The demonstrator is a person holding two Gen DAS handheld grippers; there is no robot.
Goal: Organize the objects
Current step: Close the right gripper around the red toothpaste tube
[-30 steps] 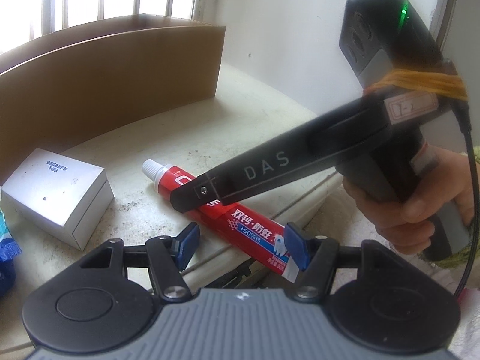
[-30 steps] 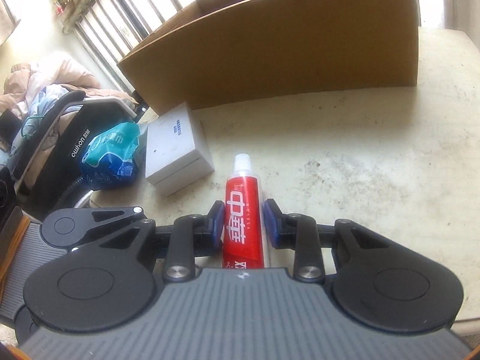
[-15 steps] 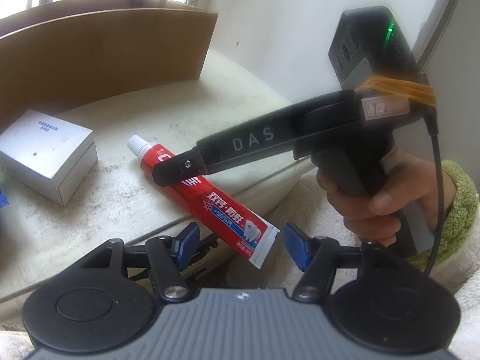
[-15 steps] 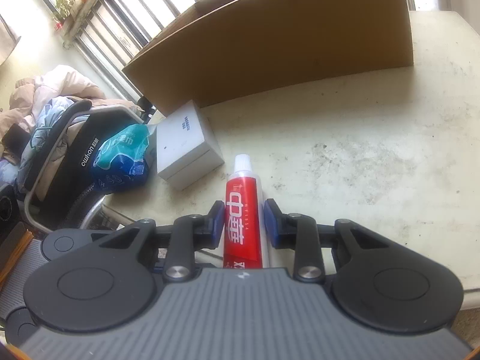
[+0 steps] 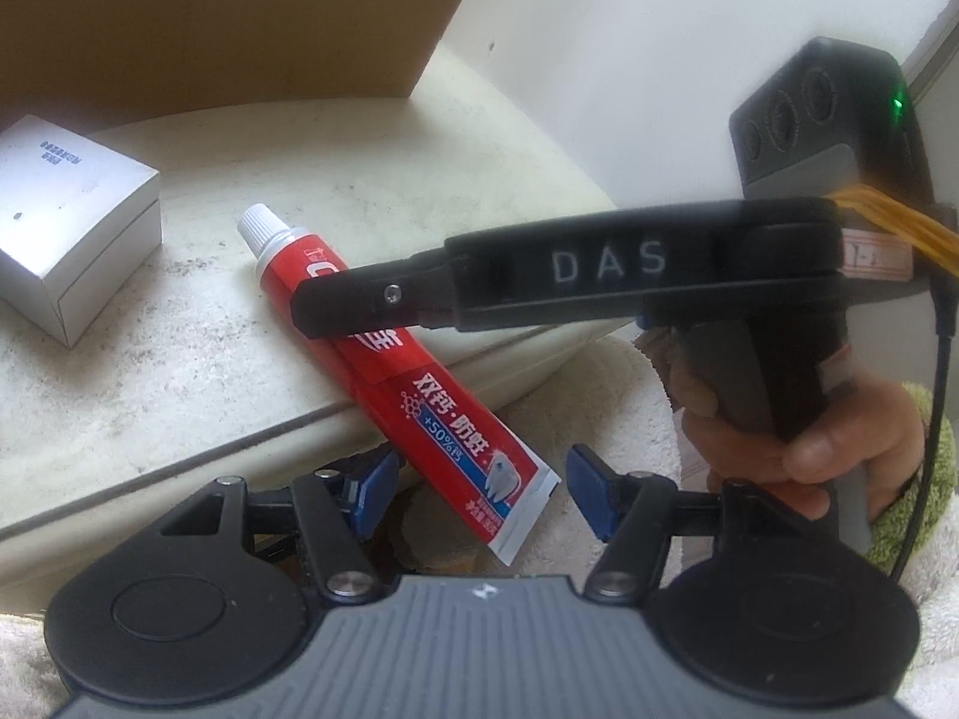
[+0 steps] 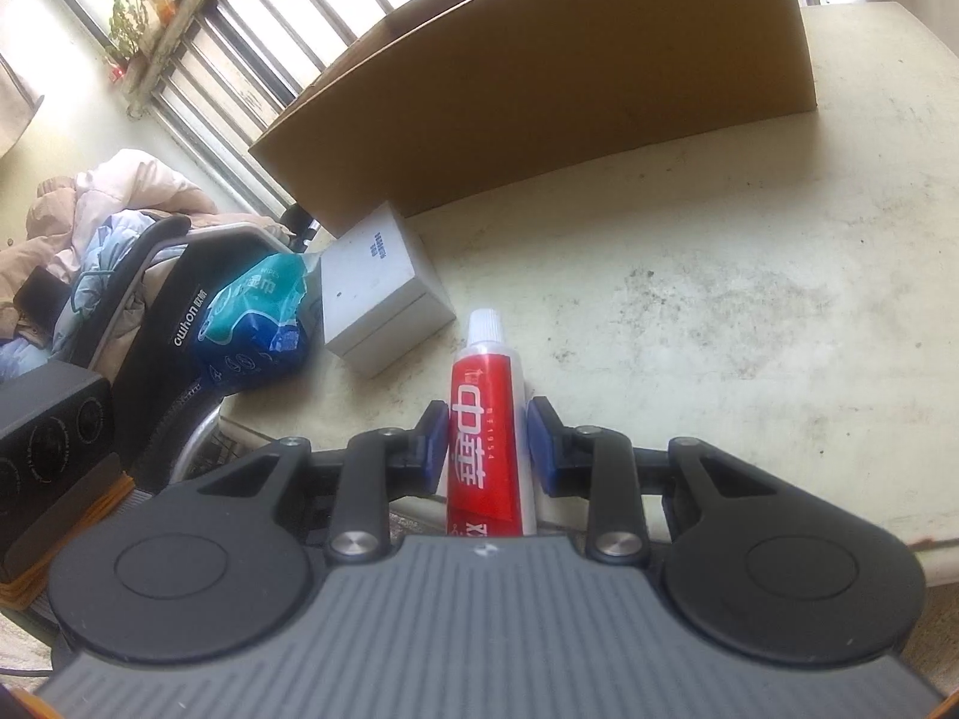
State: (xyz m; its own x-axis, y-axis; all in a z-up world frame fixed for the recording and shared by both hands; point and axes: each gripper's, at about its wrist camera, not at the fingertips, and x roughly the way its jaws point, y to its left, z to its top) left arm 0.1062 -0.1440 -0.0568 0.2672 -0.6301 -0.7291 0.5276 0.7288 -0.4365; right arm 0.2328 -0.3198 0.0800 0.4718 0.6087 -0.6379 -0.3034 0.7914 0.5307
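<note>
Red plastic toothpaste tube (image 6: pixel 486 419) with white cap, clamped mid-body by right claw (image 6: pixel 486 437), cap end over cream tabletop (image 6: pixel 749 311), crimped tail past the edge. Left claw (image 5: pixel 473 488) open, empty, tail between its pads. Risk: soft tube pivots or slips; cap could knock grey cardboard box (image 6: pixel 383 293).

Red toothpaste tube (image 6: pixel 484 419), white cap, brown cardboard box (image 6: pixel 569 90)

Black claw (image 5: pixel 335 311) marked "DAS", blue pads (image 6: pixel 542 440), green fuzzy sleeve (image 5: pixel 917 479).
</note>
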